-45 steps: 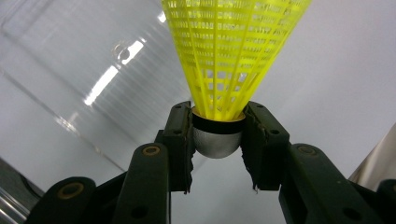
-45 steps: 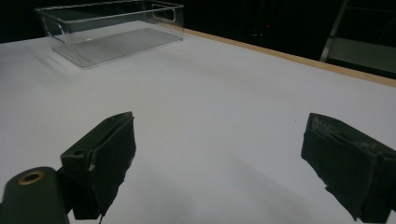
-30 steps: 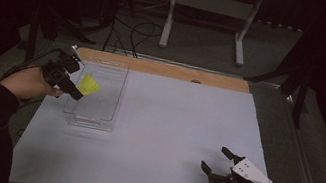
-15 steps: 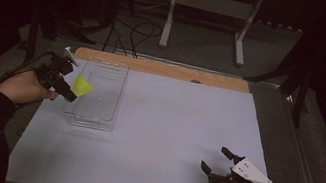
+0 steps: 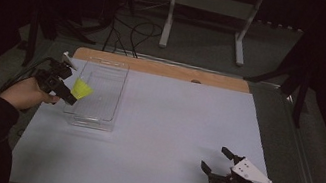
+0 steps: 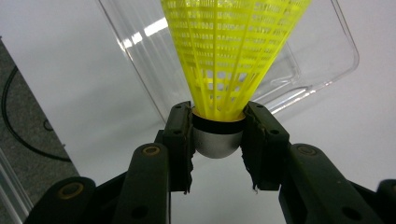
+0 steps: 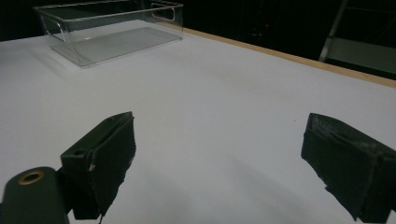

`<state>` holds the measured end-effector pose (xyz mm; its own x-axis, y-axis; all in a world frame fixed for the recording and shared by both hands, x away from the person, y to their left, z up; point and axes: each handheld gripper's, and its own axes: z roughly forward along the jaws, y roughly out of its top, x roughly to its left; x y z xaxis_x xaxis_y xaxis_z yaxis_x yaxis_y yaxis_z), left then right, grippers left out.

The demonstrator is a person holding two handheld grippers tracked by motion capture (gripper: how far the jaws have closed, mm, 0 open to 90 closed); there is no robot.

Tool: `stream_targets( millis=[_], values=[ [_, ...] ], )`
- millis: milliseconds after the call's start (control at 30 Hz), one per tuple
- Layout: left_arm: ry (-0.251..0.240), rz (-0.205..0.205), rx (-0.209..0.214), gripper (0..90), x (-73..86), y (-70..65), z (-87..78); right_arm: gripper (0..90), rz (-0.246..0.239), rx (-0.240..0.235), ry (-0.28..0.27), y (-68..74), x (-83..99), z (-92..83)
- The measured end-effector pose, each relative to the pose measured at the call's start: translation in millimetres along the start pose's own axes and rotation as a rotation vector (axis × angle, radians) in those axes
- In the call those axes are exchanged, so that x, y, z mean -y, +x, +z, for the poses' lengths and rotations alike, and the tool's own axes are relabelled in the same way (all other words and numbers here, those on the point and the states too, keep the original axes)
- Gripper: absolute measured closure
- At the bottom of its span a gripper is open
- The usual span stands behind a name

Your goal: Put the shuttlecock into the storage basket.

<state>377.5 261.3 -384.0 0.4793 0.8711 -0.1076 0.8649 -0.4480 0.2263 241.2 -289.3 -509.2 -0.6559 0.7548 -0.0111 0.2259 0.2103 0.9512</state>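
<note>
Gripping the yellow shuttlecock [image 6: 233, 60] by its cork, the left tongs [image 5: 70, 98] hold it at the clear bin's [image 5: 95, 119] left wall, release yet to come, while the right tongs [image 5: 216, 161] rest wide and empty on the table [image 5: 170, 123].

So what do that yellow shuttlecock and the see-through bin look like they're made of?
Shuttlecock: the skirt looks like moulded yellow plastic, an open lattice of ribs; the rounded base looks silvery and smooth, material unclear. Bin: probably clear hard plastic, glossy, with the table showing through its walls.
</note>
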Motion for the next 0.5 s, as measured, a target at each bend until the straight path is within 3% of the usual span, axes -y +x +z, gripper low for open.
stream_targets(
  millis=[233,367,500],
  values=[
    [-0.016,0.018,-0.009,65.3,2.1,1.4,10.3,9.9,0.001,-0.001,-0.002,0.0,-0.1,-0.3],
    [-0.024,0.015,-0.049,65.3,3.1,3.8,14.7,9.9,0.004,-0.001,-0.002,-0.1,0.0,-0.3],
    [-0.026,0.018,-0.039,65.3,4.1,7.0,18.4,9.9,0.002,-0.002,-0.002,0.0,-0.1,-0.3]
  ],
)
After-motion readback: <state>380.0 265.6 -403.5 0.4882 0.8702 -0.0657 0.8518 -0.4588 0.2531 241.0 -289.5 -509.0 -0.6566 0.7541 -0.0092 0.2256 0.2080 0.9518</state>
